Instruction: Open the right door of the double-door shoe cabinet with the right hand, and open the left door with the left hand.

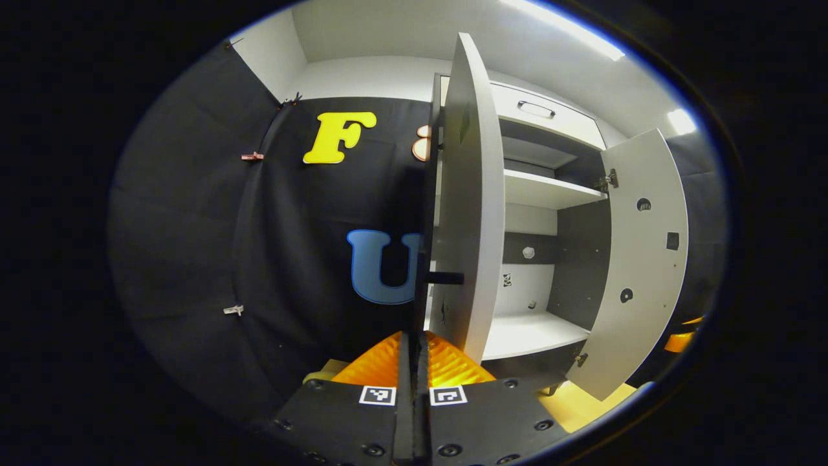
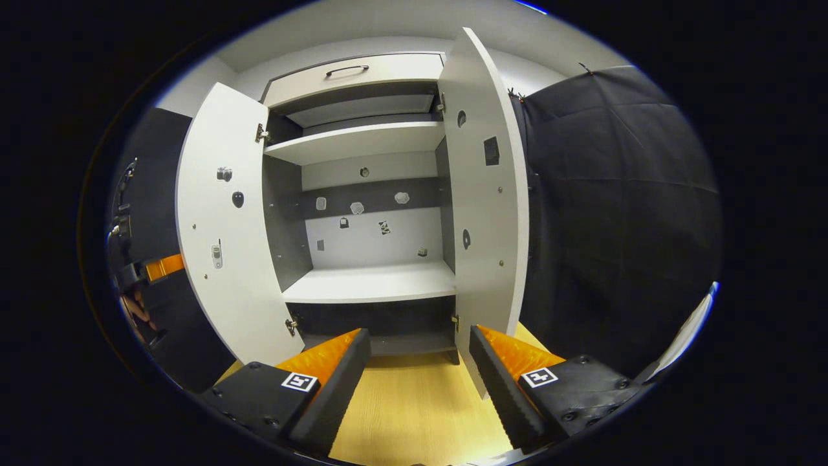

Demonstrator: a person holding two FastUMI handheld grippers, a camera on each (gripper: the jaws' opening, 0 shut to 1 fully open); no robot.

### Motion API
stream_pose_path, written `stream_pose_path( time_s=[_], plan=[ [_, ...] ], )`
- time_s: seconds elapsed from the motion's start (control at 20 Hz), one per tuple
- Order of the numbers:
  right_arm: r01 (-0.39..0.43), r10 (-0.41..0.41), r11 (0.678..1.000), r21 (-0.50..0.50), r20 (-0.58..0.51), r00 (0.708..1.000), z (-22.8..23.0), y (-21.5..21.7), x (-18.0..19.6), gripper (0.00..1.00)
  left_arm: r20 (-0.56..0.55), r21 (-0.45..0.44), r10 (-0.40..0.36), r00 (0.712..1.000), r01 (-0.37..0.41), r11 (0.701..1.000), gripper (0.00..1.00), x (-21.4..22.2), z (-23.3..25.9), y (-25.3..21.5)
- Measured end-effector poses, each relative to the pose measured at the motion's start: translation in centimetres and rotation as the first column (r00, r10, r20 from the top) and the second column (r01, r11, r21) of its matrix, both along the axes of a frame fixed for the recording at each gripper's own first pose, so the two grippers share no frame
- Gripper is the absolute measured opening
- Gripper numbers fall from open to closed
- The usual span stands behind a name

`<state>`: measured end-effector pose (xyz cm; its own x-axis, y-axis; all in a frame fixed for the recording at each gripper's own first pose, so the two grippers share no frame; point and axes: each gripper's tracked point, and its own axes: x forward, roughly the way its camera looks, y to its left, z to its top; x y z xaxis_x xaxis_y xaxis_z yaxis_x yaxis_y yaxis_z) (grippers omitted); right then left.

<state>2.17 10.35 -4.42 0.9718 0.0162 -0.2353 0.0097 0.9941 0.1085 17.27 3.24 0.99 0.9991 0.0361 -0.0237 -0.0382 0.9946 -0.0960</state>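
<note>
1. Both doors of the shoe cabinet [image 2: 362, 194] stand swung out, so the task looks nearly done.
2. The left gripper [image 1: 414, 353] has its fingers pressed together on nothing, just below the left door [image 1: 469, 194] and its black handle [image 1: 446, 278]; to finish well, draw it straight back without knocking the door edge.
3. The right gripper [image 2: 420, 356] has its fingers apart, holding nothing, near the right door [image 2: 485, 194].
4. Count: two doors, two pale shelves inside, one top drawer [image 2: 356, 74] with one handle.
</note>
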Motion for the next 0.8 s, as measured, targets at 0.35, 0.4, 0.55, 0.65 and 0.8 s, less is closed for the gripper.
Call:
stream_pose_path(
  time_s=[0.35, 0.4, 0.55, 0.65, 0.8],
  plan=[
    [0.001, 0.000, 1.000, -0.015, 0.094, 0.996, 3.4, -3.5, 1.6, 0.98, 0.043, 0.052, 0.007, 0.999, -0.009, 0.999, 0.06, -1.7, 1.7, -2.3],
    [-0.002, 0.003, 1.000, -0.014, 0.105, 0.994, 3.9, -4.0, 1.7, 0.98, 0.043, 0.057, 0.008, 0.999, -0.011, 0.998, 0.08, -1.8, 1.7, -2.8],
    [-0.012, 0.012, 1.000, 0.000, 0.128, 0.992, 4.9, -4.7, 1.6, 0.98, 0.054, 0.048, 0.046, 0.997, -0.048, 0.998, 0.15, -2.4, 1.5, -3.8],
    [-0.018, 0.017, 1.000, 0.006, 0.144, 0.989, 5.1, -5.1, 1.3, 0.98, 0.041, 0.028, 0.011, 0.999, -0.012, 1.000, 0.29, -2.7, 0.7, -5.6],
    [-0.021, 0.022, 1.000, -0.007, 0.145, 0.989, 4.3, -5.6, 0.5, 0.98, 0.012, 0.042, -0.021, 1.000, 0.020, 0.999, 0.60, -3.6, -0.5, -6.8]
  ],
)
